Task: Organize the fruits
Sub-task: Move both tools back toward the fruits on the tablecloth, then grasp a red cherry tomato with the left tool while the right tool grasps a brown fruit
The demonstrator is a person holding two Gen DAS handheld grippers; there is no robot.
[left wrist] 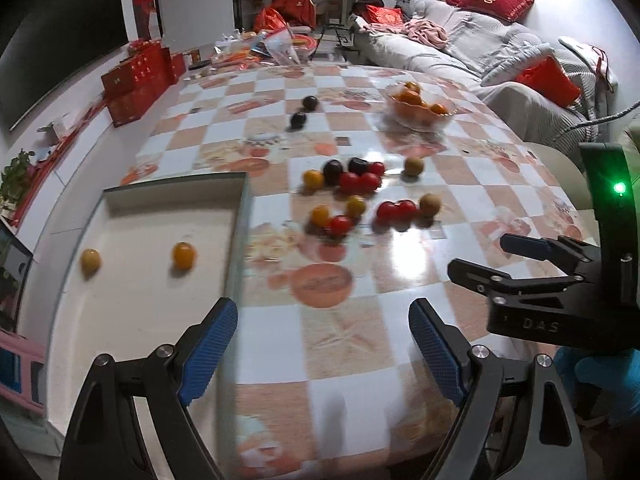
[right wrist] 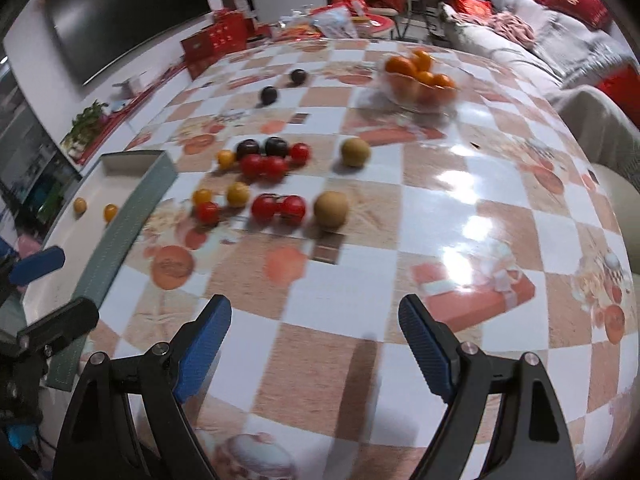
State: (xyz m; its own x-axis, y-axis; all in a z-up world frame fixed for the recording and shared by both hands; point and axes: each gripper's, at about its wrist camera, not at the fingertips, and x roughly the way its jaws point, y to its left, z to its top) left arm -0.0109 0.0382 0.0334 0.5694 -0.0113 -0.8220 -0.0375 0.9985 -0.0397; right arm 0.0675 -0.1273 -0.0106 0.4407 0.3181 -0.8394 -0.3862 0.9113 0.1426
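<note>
Red cherry tomatoes (left wrist: 354, 182), small yellow ones (left wrist: 320, 216), dark plums (left wrist: 333, 170) and brownish round fruits (left wrist: 430, 204) lie loose mid-table. A white tray (left wrist: 236, 240) at the left holds two yellow fruits (left wrist: 183, 255). My left gripper (left wrist: 322, 344) is open over the table beside the tray's near corner, nothing between its pads. My right gripper (right wrist: 316, 344) is open and empty above bare tablecloth, short of the red tomatoes (right wrist: 278, 206). The right wrist view shows the tray (right wrist: 120, 236) with the left gripper (right wrist: 48, 294) over it.
A glass bowl of oranges (left wrist: 420, 108) stands at the far right of the table, and two more dark plums (left wrist: 304, 110) lie far behind the group. Red boxes (left wrist: 136, 80) and bags crowd the far end. A sofa (left wrist: 500, 64) runs along the right.
</note>
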